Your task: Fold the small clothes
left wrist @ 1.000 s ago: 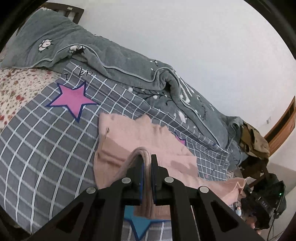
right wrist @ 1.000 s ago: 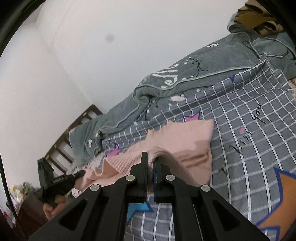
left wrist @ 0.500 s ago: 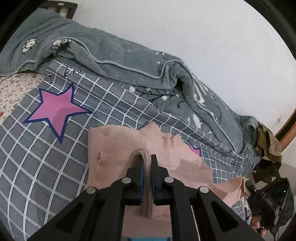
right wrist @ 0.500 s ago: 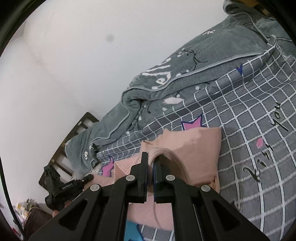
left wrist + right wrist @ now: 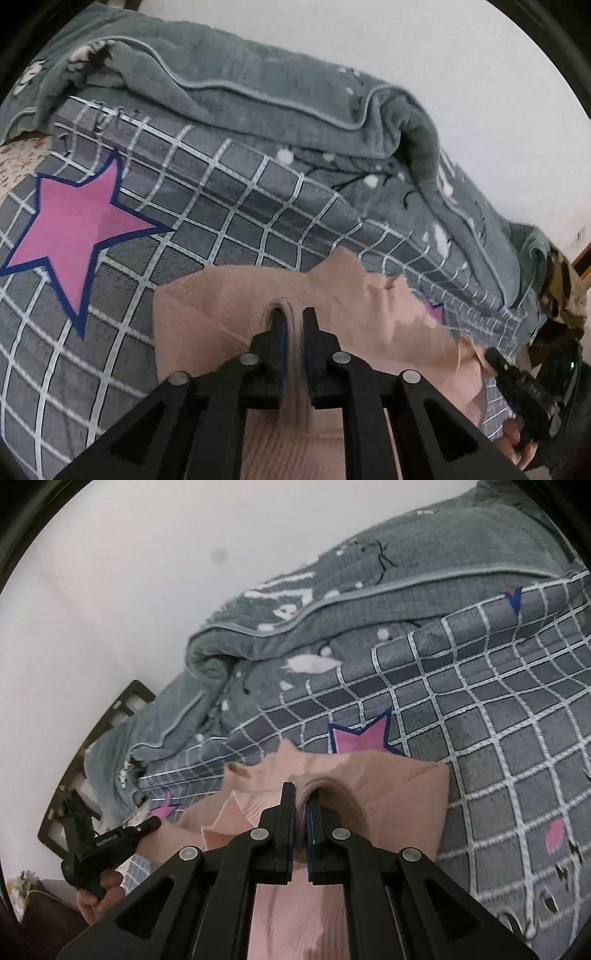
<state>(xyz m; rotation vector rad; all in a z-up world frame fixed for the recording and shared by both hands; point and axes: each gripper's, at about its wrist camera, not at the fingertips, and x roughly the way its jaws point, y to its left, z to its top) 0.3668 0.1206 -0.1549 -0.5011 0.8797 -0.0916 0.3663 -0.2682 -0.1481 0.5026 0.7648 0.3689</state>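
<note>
A pink knitted garment (image 5: 221, 295) lies folded on the grey checked blanket (image 5: 229, 206). My left gripper (image 5: 293, 314) pinches a raised fold of its near layer; the jaws are starting to open, and the cloth still fills the narrow gap. In the right wrist view the same garment (image 5: 402, 801) is spread below the right gripper (image 5: 301, 793), which also grips a fold while its jaws begin to open. Each view shows the other gripper at the garment's far side, the right gripper (image 5: 517, 384) and the left gripper (image 5: 107, 843), each held in a hand.
A rumpled grey-green quilt (image 5: 280, 99) is piled along the white wall behind the blanket. A pink star (image 5: 74, 229) is printed left of the garment. A dark slatted headboard (image 5: 110, 716) stands at one end, and olive clothing (image 5: 561, 291) lies at the other.
Both grippers have travelled forward and down over the bed with the pink folds held between them, so the upper layer now lies lower over the garment's far part. The jaws' gaps look slightly wider.
</note>
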